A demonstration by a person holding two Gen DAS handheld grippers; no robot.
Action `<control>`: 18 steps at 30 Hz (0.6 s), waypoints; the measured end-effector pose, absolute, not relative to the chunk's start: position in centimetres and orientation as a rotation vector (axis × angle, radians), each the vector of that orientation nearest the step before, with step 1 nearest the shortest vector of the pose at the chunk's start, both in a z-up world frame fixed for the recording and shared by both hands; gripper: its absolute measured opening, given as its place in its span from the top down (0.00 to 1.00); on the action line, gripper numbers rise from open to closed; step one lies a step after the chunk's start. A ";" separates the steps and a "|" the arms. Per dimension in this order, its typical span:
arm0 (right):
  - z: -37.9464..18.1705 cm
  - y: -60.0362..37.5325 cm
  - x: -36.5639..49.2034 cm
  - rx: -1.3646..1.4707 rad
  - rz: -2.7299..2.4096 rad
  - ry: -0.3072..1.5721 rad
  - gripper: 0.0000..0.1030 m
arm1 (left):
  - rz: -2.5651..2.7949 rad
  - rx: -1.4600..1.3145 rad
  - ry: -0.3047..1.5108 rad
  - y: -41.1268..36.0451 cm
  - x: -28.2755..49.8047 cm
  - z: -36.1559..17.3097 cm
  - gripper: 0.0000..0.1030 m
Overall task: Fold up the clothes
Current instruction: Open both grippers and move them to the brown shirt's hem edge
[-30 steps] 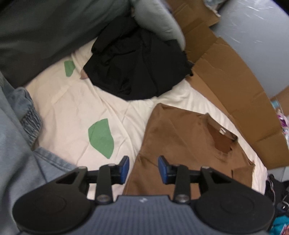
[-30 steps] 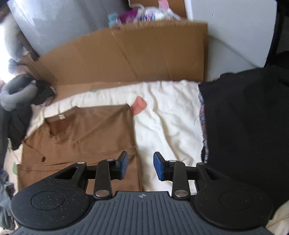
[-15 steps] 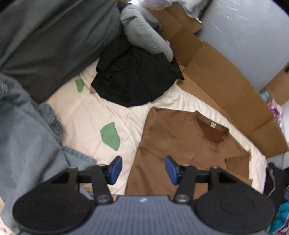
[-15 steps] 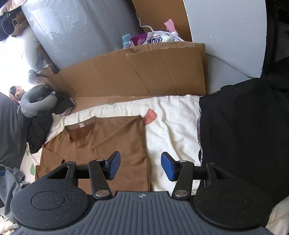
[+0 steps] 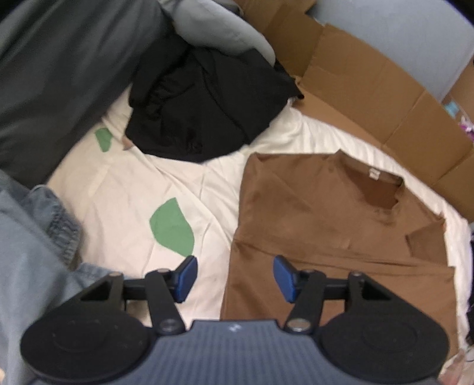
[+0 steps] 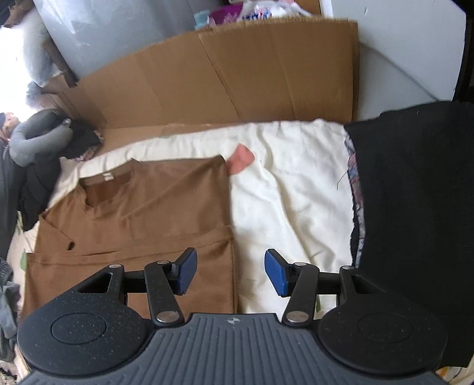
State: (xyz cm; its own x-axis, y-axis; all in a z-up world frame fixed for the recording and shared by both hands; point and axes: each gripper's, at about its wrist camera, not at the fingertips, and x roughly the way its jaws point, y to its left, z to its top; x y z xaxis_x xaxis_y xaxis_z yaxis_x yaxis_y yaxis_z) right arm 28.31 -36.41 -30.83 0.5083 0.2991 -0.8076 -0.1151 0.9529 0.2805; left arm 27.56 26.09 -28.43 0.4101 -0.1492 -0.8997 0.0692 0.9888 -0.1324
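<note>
A brown T-shirt [image 5: 326, 222] lies flat on the cream sheet [image 5: 124, 189], collar at the far end and both sleeves folded inward. My left gripper [image 5: 234, 269] hovers over the shirt's near left edge. Its jaws are opening, and nothing sits between the blue pads [image 5: 185, 277]. In the right wrist view the same T-shirt [image 6: 148, 213] fills the left half. My right gripper [image 6: 230, 263] hangs open above its near right edge, straddling that edge without touching the cloth.
A black garment heap [image 5: 207, 103] and a grey neck pillow [image 5: 219, 26] lie beyond the shirt. Denim [image 5: 29, 251] bunches at the left. Flattened cardboard [image 6: 237, 74] lines the wall. A black cloth [image 6: 414, 207] covers the sheet's right side.
Both grippers' jaws have spread wider. Each view pulled back from the shirt half a second ago and has since dropped closer to it.
</note>
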 end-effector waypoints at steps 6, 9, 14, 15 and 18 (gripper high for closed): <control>-34.4 -35.7 29.5 0.192 0.265 1.009 0.45 | -0.177 0.020 1.096 24.7 28.8 -32.1 0.45; -35.6 -35.3 29.9 0.183 0.280 1.006 0.46 | -0.219 0.101 1.075 23.8 29.1 -33.3 0.47; -37.5 -34.4 30.4 0.144 0.311 1.011 0.50 | -0.241 0.156 1.091 23.6 30.3 -35.6 0.55; -37.9 -34.3 30.5 0.135 0.318 1.013 0.51 | -0.244 0.157 1.094 23.6 30.5 -36.0 0.56; -38.9 -34.0 30.8 0.120 0.327 1.013 0.52 | -0.255 0.145 1.083 23.8 30.9 -36.7 0.60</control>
State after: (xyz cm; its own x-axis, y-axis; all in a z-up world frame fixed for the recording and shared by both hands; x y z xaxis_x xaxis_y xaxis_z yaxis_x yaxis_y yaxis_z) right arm 30.85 -34.01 -38.90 0.4859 0.3230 -0.8121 -0.2130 0.9449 0.2484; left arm 30.86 23.81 -36.68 0.4433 -0.1340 -0.8863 0.2755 0.9613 -0.0076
